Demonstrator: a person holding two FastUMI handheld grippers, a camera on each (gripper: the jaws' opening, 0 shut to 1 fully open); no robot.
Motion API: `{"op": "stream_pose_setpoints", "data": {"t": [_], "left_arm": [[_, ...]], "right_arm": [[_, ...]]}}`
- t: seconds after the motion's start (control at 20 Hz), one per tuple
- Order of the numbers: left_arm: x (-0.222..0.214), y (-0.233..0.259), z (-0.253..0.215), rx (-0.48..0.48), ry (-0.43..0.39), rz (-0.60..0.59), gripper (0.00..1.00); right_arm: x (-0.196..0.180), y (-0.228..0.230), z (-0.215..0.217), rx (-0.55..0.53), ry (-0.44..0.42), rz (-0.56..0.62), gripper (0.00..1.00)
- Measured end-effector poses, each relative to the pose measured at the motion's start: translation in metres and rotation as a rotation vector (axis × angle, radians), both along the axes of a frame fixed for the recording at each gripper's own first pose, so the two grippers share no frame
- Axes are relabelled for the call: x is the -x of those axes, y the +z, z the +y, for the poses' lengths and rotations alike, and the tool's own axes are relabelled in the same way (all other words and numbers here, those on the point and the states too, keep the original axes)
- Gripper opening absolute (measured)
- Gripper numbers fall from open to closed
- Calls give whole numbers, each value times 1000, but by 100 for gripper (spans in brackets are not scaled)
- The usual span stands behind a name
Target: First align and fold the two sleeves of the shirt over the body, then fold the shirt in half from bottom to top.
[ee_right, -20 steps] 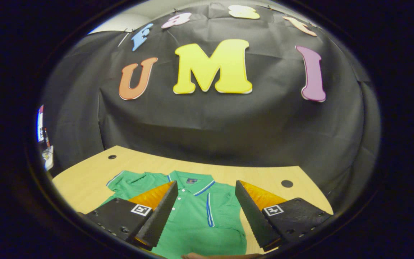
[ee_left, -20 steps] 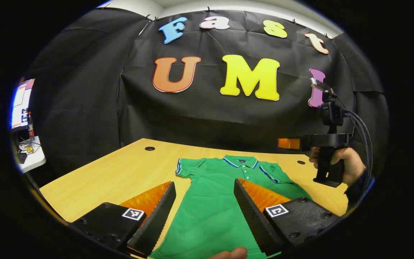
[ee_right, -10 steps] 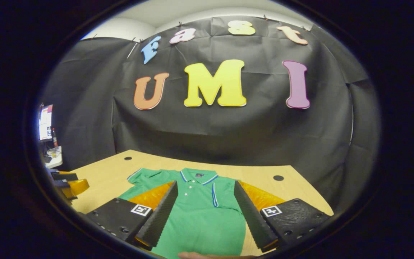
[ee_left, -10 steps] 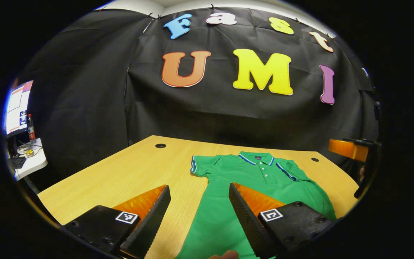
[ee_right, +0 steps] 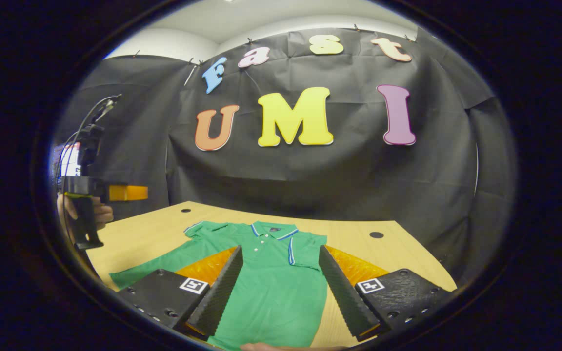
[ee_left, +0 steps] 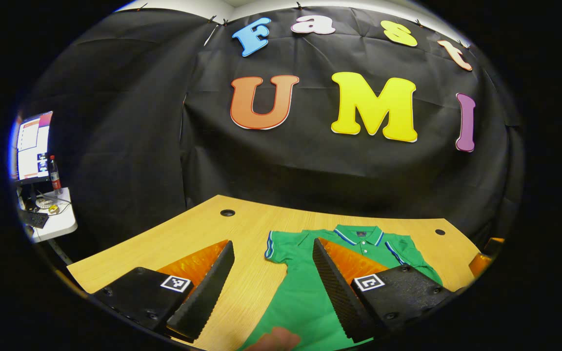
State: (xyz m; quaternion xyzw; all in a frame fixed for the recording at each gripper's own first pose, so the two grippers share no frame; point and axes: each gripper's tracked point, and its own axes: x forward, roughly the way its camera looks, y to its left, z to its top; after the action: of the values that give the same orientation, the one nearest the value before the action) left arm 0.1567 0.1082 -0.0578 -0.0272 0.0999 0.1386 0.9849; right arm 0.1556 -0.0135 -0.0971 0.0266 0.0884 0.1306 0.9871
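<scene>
Wood table (ee_left: 173, 239) w/ green shirt (ee_right: 271, 287) flat, black cloth wall (ee_left: 115, 161), both tools wide open, nothing held.

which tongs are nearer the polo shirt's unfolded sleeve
Left, likely: the left tongs face the unfolded sleeve from its side; the right tongs hang over the shirt body near the hem.

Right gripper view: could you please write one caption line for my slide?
Open right tool above a green polo shirt lying flat on the wooden table.
</scene>
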Motion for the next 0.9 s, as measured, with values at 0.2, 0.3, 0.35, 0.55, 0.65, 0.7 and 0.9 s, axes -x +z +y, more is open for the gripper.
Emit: {"op": "stream_pose_setpoints", "data": {"t": [0.2, 0.3, 0.35, 0.55, 0.65, 0.7, 0.9], "left_arm": [[-78, -37, 6, 66, -106, 74, 100], [-108, -67, 29, 66, -93, 115, 100], [-120, -80, 39, 75, -86, 132, 100], [-156, -135, 63, 129, -85, 220, 100], [-164, -157, 70, 117, -81, 267, 100], [-168, -161, 68, 122, -105, 291, 100], [-178, -198, 67, 102, -127, 405, 95]], "right_arm": [[-9, -8, -16, -28, -17, 25, 96], [-10, -13, -11, -76, 23, 55, 94], [-12, -15, -14, -87, 25, 62, 93], [-19, -30, -8, -79, 47, 88, 96], [-20, -35, 2, -100, 81, 103, 96], [-22, -39, 2, -101, 79, 118, 96], [-26, -54, 6, -52, 57, 147, 96]]}}
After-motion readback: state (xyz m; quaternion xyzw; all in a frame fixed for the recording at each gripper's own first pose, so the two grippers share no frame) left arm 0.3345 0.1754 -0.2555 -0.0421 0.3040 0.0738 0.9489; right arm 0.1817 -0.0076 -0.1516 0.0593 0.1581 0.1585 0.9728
